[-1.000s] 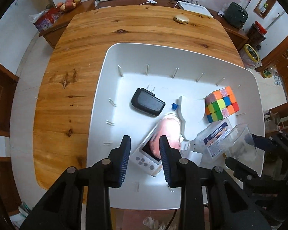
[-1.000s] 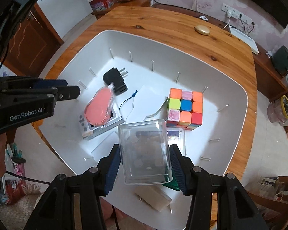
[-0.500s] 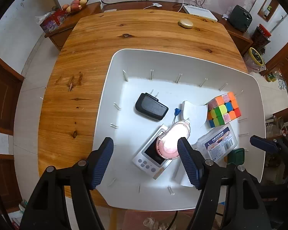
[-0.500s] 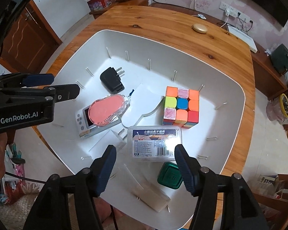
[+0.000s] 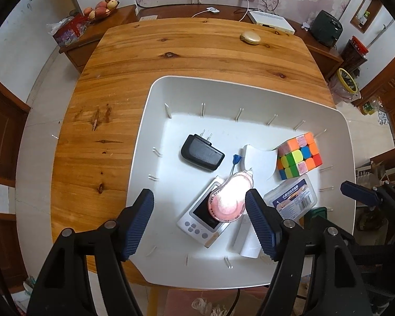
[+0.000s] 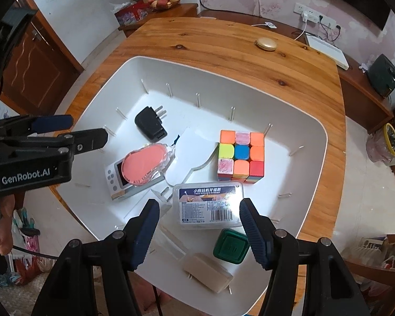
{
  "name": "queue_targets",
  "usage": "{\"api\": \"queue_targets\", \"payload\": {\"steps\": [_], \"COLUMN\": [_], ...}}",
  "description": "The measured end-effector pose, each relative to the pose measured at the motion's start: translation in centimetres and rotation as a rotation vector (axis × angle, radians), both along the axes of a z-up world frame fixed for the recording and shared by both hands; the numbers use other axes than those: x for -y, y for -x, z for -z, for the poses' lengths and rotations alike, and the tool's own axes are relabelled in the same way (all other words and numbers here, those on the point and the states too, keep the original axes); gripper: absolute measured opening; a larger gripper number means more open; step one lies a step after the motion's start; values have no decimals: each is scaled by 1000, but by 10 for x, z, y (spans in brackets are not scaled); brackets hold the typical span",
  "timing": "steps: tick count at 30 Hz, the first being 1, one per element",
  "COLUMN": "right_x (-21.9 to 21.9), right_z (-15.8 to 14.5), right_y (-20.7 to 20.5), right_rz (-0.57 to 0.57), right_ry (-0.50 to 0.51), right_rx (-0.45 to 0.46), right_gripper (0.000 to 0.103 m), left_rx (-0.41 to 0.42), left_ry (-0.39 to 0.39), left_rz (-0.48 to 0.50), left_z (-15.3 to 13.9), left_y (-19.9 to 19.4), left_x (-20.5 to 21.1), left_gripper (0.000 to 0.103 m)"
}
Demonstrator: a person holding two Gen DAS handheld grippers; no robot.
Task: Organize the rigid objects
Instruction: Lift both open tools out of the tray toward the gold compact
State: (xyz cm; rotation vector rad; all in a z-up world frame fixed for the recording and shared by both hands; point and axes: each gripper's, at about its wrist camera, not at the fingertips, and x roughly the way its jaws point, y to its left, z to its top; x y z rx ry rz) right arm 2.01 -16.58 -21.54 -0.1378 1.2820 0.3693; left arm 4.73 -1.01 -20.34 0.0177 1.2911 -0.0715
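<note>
A large white tray [image 5: 144, 121] [image 6: 310, 142] on the wooden table holds a black plug adapter [image 5: 202, 153] [image 6: 150, 124], a pink oval packet [image 5: 230, 197] [image 6: 144, 167] lying on a white handheld device [image 5: 198, 226] [image 6: 113, 179], a colour cube [image 5: 299, 159] [image 6: 241, 156], a clear labelled box [image 5: 293, 200] [image 6: 208, 205], a green block [image 6: 230, 246] and a beige block [image 6: 206, 272]. My left gripper [image 5: 200, 223] is open and empty above the packet. My right gripper [image 6: 200, 230] is open and empty above the clear box.
A gold oval case [image 5: 250, 37] [image 6: 266, 44] lies on the far table [image 5: 97, 121]. A white sheet [image 5: 259, 159] lies mid-tray. A sideboard with fruit [image 5: 102, 9] and a white box [image 5: 272, 25] stand behind. The left gripper body shows at the left of the right wrist view [image 6: 39, 152].
Both grippers opened and pulled back up. The left let go of the pink packet onto the white device. The right let go of the clear box, which now lies flat in the tray.
</note>
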Motion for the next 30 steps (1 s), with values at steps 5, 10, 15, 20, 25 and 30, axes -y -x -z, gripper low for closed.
{"api": "queue_targets", "payload": {"steps": [5,10,15,20,25,30], "right_x": [2,8,16,23,28,30], "right_z": [-11,-27,-47,-72,-107,-140], "right_y": [-6,-18,-36,-58,-87,-120], "right_rz": [8,34,65,88,99,110], "right_ry": [-12,-48,-77,-88,-74,-62], "right_rx": [24,47,76,115,192,261], "right_gripper": [64,64,64,64,64,64], "left_rx": [21,56,85,121,166,227], "left_ry": [17,40,58,69,97,97], "left_rz": [1,2,6,20,24,25], "left_z": [-13,-34,-56,-82,-111,-139], "left_y": [-3,-7,-14,-24,-39,-60], "left_x": [0,-2,-3,-1,-3,-6], "left_gripper": [75,75,75,81,81,81]}}
